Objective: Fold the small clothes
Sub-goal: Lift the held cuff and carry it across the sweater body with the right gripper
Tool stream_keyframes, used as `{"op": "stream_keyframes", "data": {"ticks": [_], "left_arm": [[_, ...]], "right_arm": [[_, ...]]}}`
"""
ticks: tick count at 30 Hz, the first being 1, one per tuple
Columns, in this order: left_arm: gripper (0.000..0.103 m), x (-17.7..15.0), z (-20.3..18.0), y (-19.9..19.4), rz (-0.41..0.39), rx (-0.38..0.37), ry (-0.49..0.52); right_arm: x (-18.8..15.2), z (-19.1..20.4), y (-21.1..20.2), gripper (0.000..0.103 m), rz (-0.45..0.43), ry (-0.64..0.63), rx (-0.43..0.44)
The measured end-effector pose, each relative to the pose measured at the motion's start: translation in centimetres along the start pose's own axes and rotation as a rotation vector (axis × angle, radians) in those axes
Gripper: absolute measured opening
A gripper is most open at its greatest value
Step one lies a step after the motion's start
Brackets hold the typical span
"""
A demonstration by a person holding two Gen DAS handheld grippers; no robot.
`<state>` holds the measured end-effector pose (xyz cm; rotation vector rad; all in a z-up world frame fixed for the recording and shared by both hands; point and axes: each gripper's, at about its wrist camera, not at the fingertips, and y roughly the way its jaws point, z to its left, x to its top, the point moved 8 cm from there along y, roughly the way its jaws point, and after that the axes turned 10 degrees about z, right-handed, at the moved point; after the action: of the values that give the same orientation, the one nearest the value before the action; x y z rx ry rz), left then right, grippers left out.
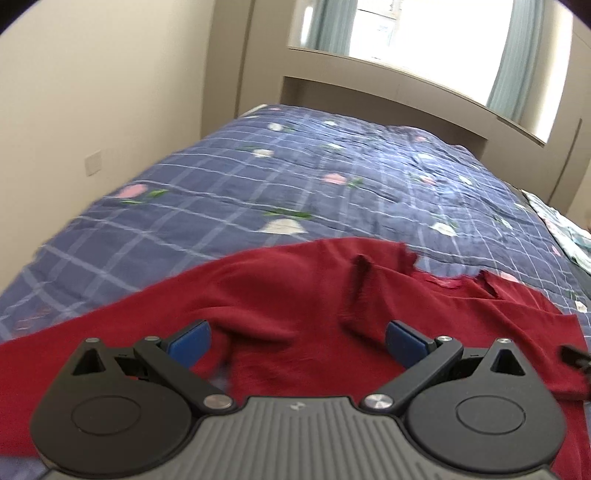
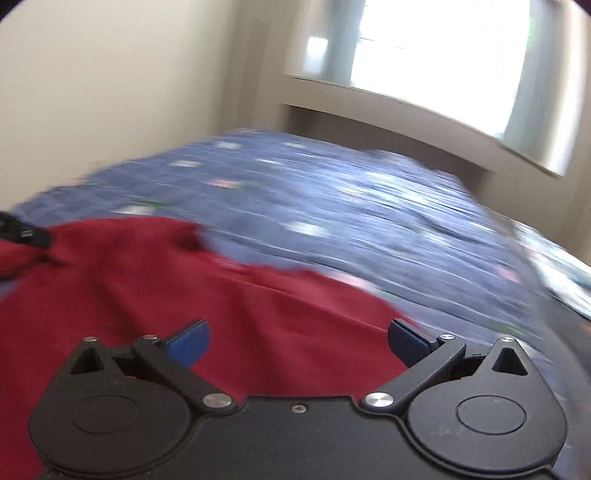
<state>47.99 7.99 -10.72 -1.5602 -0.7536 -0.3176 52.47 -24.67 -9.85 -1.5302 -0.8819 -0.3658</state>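
A dark red garment [image 1: 288,291] lies rumpled on the bed, with a neckline and a strap-like fold toward its right. My left gripper [image 1: 297,341] is open, its blue pads spread wide just above the garment's near part, holding nothing. In the right wrist view the same red garment [image 2: 166,295] fills the lower left. My right gripper [image 2: 297,341] is open and empty over the garment's right edge. That view is blurred. The left gripper's tip [image 2: 26,230] shows at its far left, and the right gripper's tip [image 1: 574,358] at the left view's right edge.
The bed has a blue checked quilt [image 1: 332,177] with pink and white flowers. A beige wall [image 1: 92,92] runs along the left side. A headboard [image 1: 388,96] and a bright window [image 1: 424,29] stand at the far end. A light patterned cloth [image 1: 565,229] lies at the right edge.
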Motion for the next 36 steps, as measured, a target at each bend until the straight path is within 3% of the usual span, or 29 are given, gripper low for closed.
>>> {"op": "stream_keyframes", "data": {"ticks": [4,10,12,16,21,25,27,29,31,36], "left_arm": [[0.103,0.7,-2.9,3.4,-0.049,0.007,0.027],[0.103,1.5,-3.5,7.4,-0.081,0.148,0.015],[0.103,1.1,-3.0,8.2,-0.057,0.167,-0.007],[0.103,0.4,-2.8,8.6,-0.082,0.176,0.003],[0.103,0.2,-2.8,8.7,-0.094,0.175,0.001],[0.103,0.3,-2.7,8.8,-0.101,0.168,-0.005],[0.103,0.2,-2.8,8.7,-0.103,0.172,-0.002],[0.103,0.2,-2.7,8.7,-0.104,0.171,-0.003],[0.103,0.2,-2.8,8.7,-0.105,0.170,-0.004],[0.103,0.1,-2.7,8.7,-0.108,0.167,-0.005]], "right_arm": [[-2.1,-6.6,1.3,0.102,0.009,0.130,-0.133],[-4.0,-10.4,5.4,0.102,0.035,0.231,-0.155],[-4.7,-11.0,7.0,0.102,0.071,0.241,-0.191],[-5.2,-11.8,7.3,0.102,0.060,0.302,-0.170],[-6.1,-10.4,3.1,0.102,0.012,0.273,-0.127],[-8.0,-6.4,-1.1,0.102,-0.023,0.170,-0.030],[-8.8,-3.9,-1.7,0.102,-0.023,0.080,-0.021],[-9.3,-1.9,-1.3,0.102,-0.014,-0.014,-0.064],[-9.2,-1.1,-0.4,0.102,-0.005,-0.072,-0.161],[-7.4,-2.9,1.0,0.102,-0.048,-0.006,-0.401]]}}
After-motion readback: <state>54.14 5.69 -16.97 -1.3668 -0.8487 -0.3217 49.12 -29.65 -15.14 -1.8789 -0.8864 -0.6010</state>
